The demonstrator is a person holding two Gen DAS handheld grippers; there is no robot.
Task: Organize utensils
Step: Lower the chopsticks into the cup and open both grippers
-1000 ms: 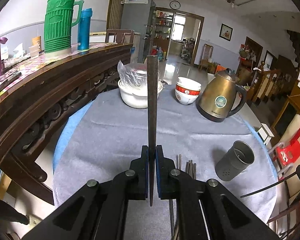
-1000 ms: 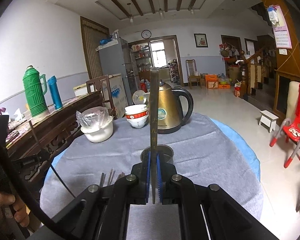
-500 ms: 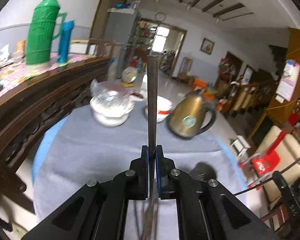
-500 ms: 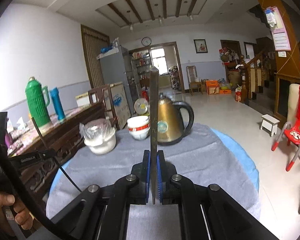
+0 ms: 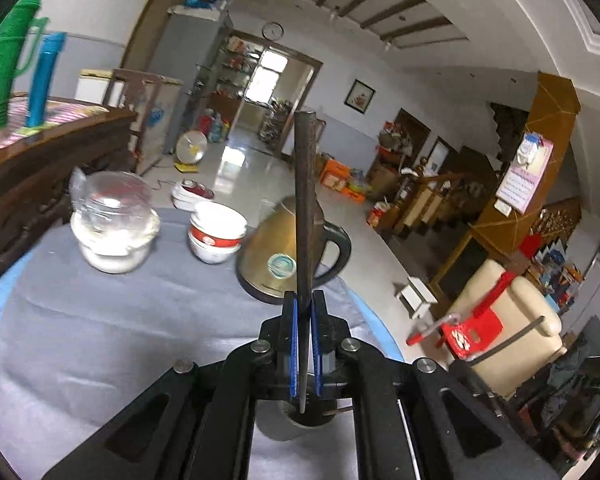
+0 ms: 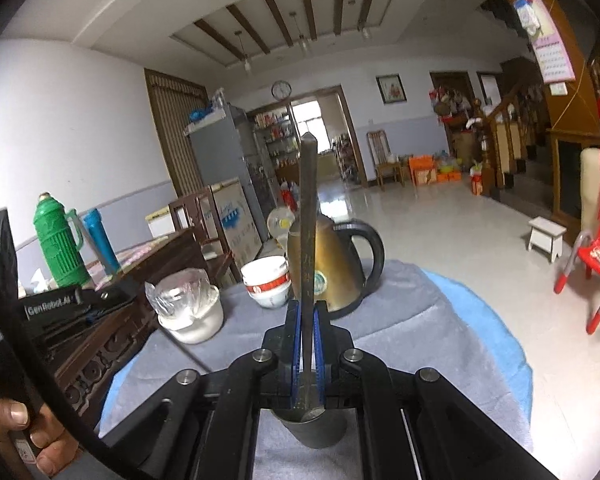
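My left gripper point(image 5: 304, 300) is shut on a dark chopstick point(image 5: 303, 200) that stands upright between its blue pads. The stick's lower tip hangs just over the mouth of the grey metal holder cup point(image 5: 288, 428), half hidden under the jaws. My right gripper point(image 6: 304, 309) is also shut on a dark chopstick point(image 6: 309, 220), held upright. That stick's lower end sits at the rim of the same holder cup point(image 6: 318, 434). The left gripper's black body point(image 6: 60, 306) shows at the left edge of the right wrist view, above a hand point(image 6: 24, 432).
On the grey-clothed round table point(image 5: 100, 320) stand a brass kettle point(image 5: 268, 264), stacked red-and-white bowls point(image 5: 216, 236) and a white bowl with a plastic bag point(image 5: 114, 232). A dark wooden sideboard point(image 6: 112, 336) with a green thermos point(image 6: 58, 240) lies left. A red chair point(image 6: 596, 256) stands right.
Both grippers rose with their chopsticks still held. The left one swung right, so the holder cup now lies under its jaws. The loose chopsticks on the cloth dropped out of view.
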